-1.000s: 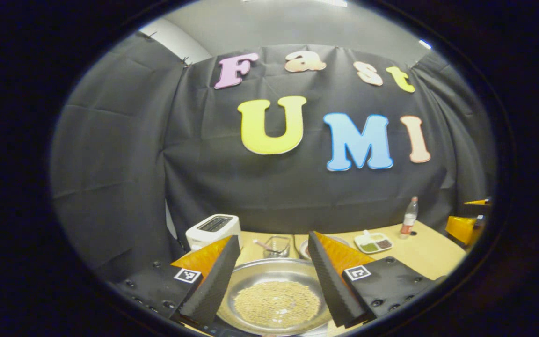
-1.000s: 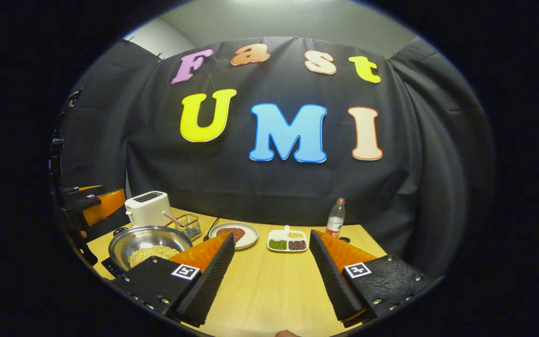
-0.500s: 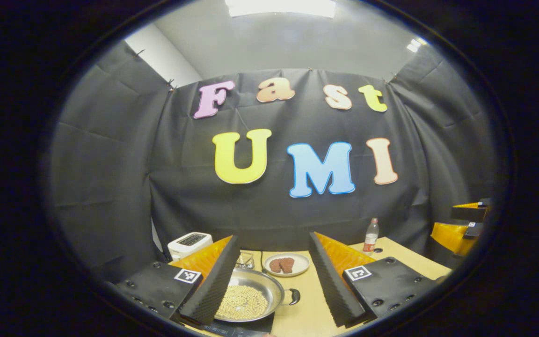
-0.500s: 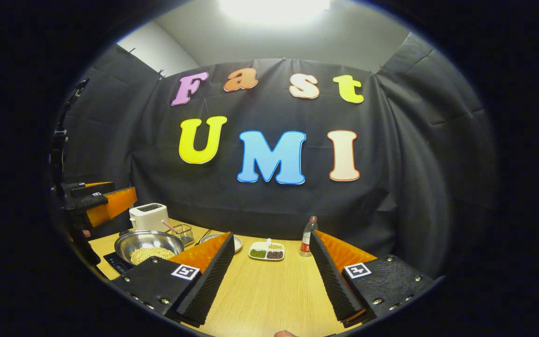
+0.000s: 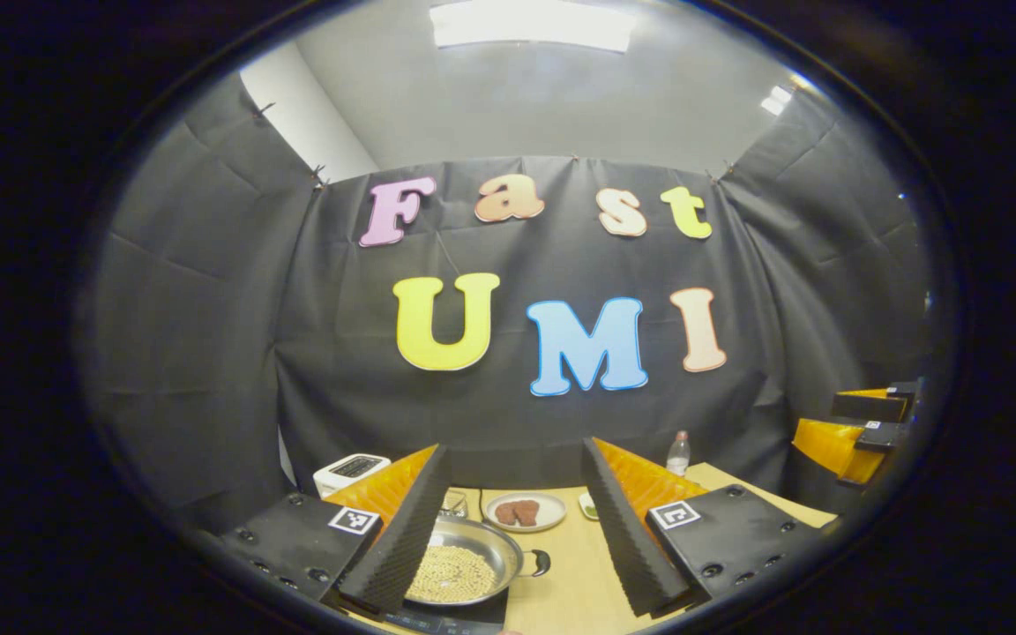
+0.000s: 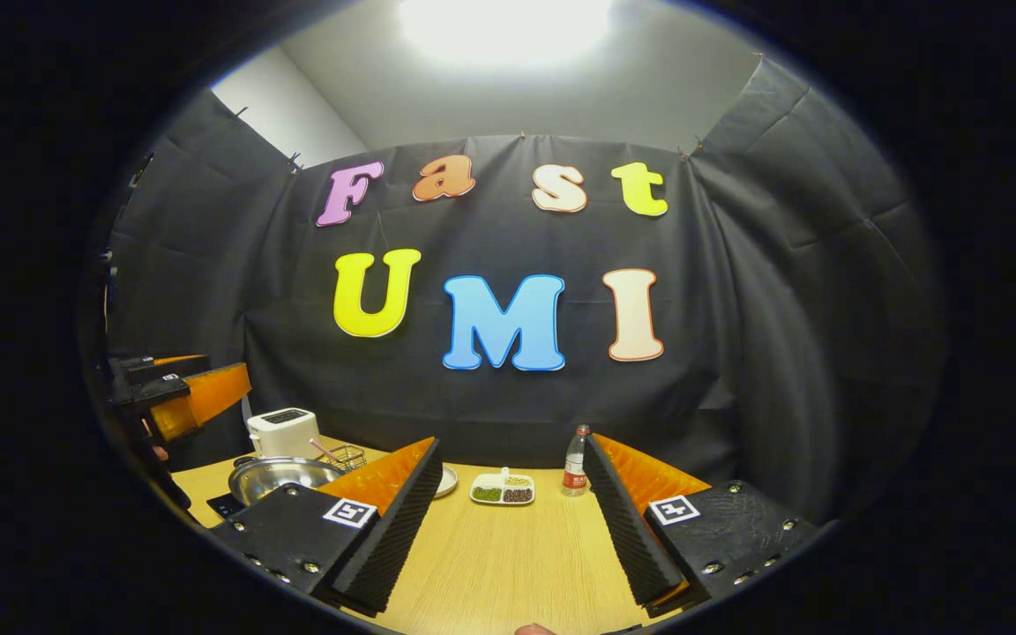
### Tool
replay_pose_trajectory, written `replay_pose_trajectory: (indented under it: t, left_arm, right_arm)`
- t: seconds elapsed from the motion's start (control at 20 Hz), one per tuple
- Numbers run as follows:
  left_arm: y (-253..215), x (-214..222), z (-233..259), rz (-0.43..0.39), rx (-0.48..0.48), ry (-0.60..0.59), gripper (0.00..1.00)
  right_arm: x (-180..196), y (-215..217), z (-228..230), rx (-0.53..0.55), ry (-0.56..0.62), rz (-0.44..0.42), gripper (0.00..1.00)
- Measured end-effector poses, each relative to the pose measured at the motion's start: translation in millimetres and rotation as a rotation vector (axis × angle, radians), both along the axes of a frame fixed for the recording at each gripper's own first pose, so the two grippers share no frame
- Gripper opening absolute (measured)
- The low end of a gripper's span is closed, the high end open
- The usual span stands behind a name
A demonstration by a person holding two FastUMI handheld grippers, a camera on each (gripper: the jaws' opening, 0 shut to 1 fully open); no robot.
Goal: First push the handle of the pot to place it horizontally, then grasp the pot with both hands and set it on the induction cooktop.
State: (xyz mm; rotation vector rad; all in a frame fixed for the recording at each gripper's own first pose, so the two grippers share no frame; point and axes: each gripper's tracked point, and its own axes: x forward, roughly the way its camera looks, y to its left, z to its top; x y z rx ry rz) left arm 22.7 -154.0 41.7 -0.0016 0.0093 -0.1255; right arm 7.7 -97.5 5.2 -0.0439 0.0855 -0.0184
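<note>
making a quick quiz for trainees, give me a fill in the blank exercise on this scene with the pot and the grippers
1. The pot rests on the induction ____.
2. Both the left gripper and the right gripper have their fingers ____.
3. The pot holds small yellowish ____.
4. Behind the pot, at the table's back left, stands a white ____.

Missing words: cooktop; open; beans; toaster

The shallow steel pot of pale beans (image 5: 464,569) sits on the flat black induction cooktop (image 5: 464,615), its small looped handle (image 5: 541,562) to the right. Behind it, a round white plate of brown patties (image 5: 523,511); further left, a white toaster (image 5: 351,469). In the right gripper view, a wire basket (image 6: 347,457) stands apparently just right of the toaster, and a divided white dish (image 6: 503,489) lies left of a clear plastic bottle (image 6: 573,461) on the wooden table (image 6: 508,564).
</note>
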Motion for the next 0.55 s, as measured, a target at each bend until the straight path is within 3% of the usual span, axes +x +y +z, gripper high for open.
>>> replay_pose_trajectory:
  t: [0.05,0.3,0.35,0.55]
  left_arm:
    - [2,0,-1,-0.001,-0.002,-0.003,1.00]
    - [10,2,1,-0.009,-0.011,-0.011,1.00]
    - [13,2,0,-0.008,-0.012,-0.010,0.96]
    - [19,3,1,0.000,-0.002,-0.018,1.00]
  right_arm:
    - [1,2,1,-0.002,-0.003,-0.002,0.97]
    - [-2,13,-1,0.000,-0.008,-0.004,0.96]
    - [-1,14,0,0.001,-0.010,-0.004,0.96]
    - [-1,18,3,0.002,-0.015,-0.003,0.97]
